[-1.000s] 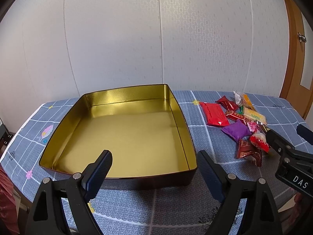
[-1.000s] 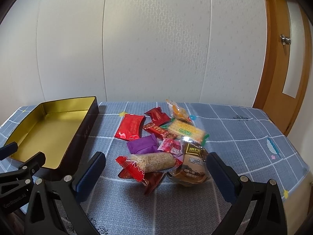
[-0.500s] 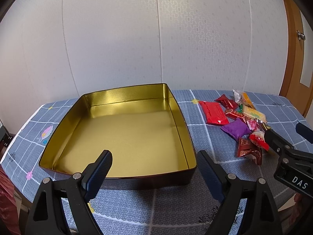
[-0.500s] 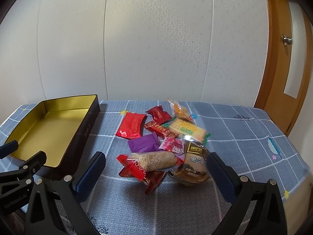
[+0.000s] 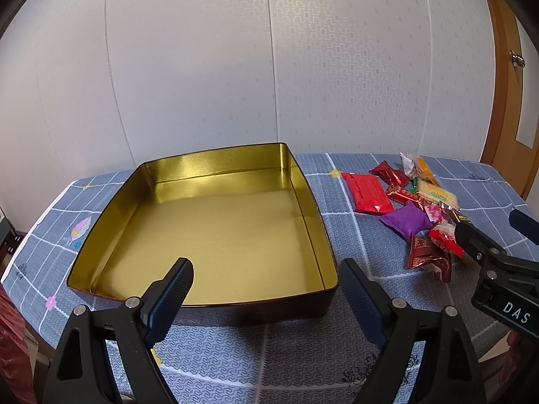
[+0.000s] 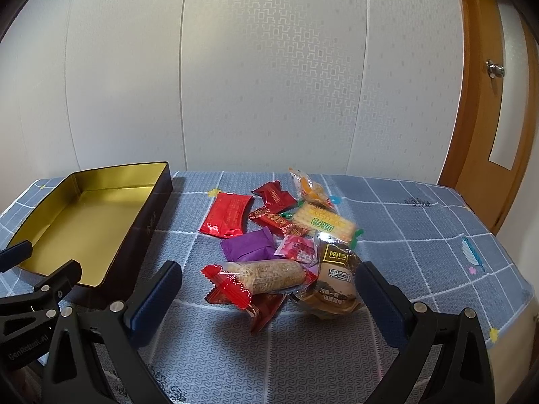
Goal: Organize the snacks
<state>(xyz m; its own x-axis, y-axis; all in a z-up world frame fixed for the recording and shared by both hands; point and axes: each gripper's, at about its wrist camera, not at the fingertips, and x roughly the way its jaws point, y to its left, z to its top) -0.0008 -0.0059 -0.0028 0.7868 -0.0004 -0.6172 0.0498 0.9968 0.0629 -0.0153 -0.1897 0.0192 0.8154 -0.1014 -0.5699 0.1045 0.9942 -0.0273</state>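
Snack pile (image 6: 286,235) on blue tablecloth (image 6: 404,235), right of empty gold tin (image 5: 215,235); nothing in tin yet.

Left gripper (image 5: 266,286) jaws wide, empty, at tin's near rim. Right gripper (image 6: 269,289) jaws wide, empty, nearest clear-wrapped cereal bar (image 6: 266,276).

Judgement: packets light, crinkly, slippery film; contents crushable. Pinch bar mid-body, gentle squeeze; avoid crimped ends.

Dark red packet (image 6: 266,313) mostly hidden under pile; wrapper print illegible; door (image 6: 485,107) cropped.

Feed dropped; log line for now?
gold-lined metal tin: empty | wrapped snack pile: on cloth | left gripper: open | right gripper: open
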